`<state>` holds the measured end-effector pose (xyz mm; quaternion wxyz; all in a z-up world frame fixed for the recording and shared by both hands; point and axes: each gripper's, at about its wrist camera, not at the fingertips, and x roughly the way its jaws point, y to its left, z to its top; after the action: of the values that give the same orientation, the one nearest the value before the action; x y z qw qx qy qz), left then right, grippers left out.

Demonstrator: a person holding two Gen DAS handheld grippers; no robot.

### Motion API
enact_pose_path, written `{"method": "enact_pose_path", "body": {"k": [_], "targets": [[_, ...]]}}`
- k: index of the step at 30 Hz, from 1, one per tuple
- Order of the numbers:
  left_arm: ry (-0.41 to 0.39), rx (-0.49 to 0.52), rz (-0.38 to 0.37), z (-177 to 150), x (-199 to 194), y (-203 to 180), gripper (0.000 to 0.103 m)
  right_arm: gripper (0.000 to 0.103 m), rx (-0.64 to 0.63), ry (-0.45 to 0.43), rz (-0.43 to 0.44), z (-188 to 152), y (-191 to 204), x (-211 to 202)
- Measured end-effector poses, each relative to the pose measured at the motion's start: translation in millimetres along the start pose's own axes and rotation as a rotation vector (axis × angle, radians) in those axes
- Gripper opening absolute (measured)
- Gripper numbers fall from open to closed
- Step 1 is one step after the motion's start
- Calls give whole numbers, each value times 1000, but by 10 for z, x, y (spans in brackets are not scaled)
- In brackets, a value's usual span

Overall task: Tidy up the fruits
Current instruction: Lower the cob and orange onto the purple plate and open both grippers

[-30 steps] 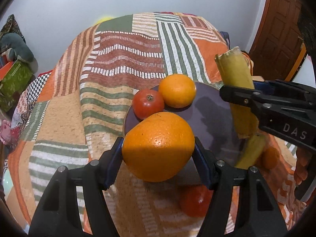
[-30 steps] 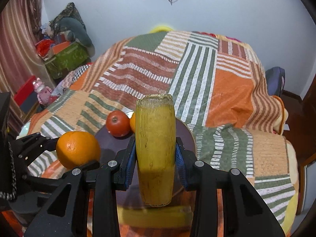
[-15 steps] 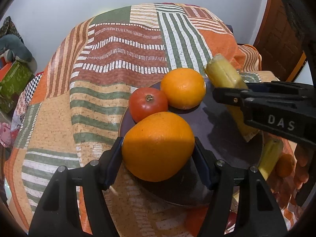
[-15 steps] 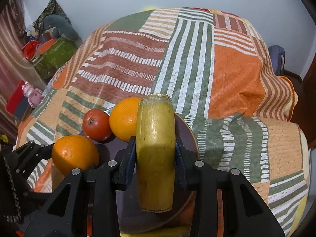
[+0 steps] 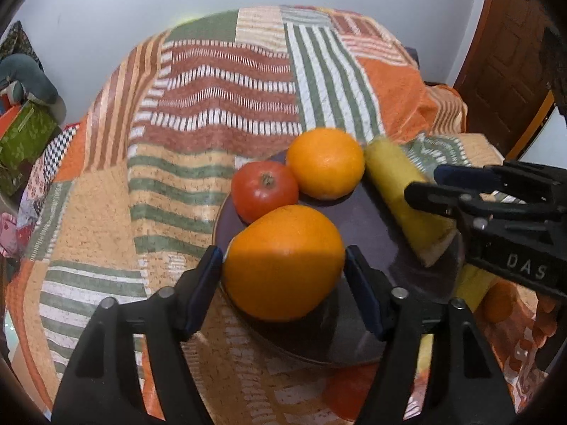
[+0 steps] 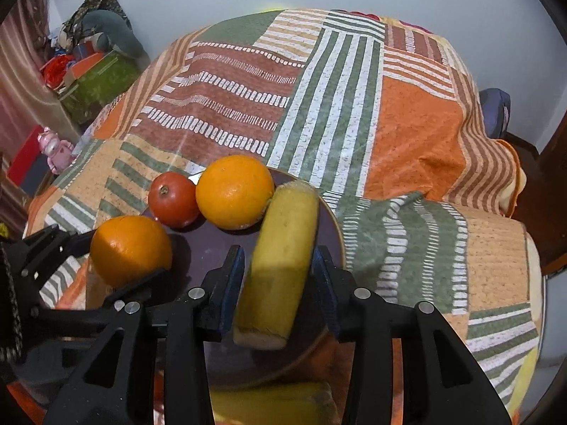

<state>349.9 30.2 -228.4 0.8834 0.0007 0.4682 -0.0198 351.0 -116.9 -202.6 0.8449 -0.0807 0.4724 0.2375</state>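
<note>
A dark purple plate (image 5: 375, 219) (image 6: 202, 248) lies on the patchwork bedspread and holds a red tomato (image 5: 264, 189) (image 6: 172, 198) and an orange (image 5: 325, 163) (image 6: 234, 191). A larger orange (image 5: 283, 262) (image 6: 129, 249) rests on the plate's near edge between the pads of my left gripper (image 5: 281, 258), whose jaws are opening with the pads just off the skin. A yellow banana piece (image 6: 283, 248) (image 5: 400, 198) lies tilted on the plate, its far end against the orange. My right gripper (image 6: 278, 258) straddles it; its jaws are opening, with gaps on both sides.
Beside the plate on the bedspread (image 6: 407, 124) lie another banana piece (image 6: 276, 403) and a small orange fruit (image 5: 498, 301). Boxes and toys (image 6: 99, 81) are piled at the left wall. A wooden door (image 5: 503, 53) stands at the right.
Both grippers came down onto the plate with their fruit. Both sets of jaws have widened. The banana piece tipped from upright to leaning on the far orange.
</note>
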Motion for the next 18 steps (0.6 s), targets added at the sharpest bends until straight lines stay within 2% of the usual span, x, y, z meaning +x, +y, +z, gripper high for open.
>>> {"method": "enact_pose_path", "body": {"k": [2,6,8,10,14,16,18], "targets": [[-34,16,7,10,-115,-32,82,37,-16,-11,-13,-29,-4,-84],[-69,49,21,-4,-334,-82,84,38,-25,-42,-8,-103,-10,-306],[-69,54,14,-22,-424,-89,84,41,-30,-60,-8,-158,-25,-438],[-70,58,3,-77,-521,-97,84,52,-36,-85,-14,-239,-49,-591],[-60,66,-10,-212,-633,-125,89,60,-53,-112,-19,-400,-72,-819],[-46,77,-26,-297,-643,-168,91,72,-60,-115,-28,-477,-90,-862],[-14,86,-25,-386,-610,-191,92,78,-63,-118,-35,-564,-97,-885]]}}
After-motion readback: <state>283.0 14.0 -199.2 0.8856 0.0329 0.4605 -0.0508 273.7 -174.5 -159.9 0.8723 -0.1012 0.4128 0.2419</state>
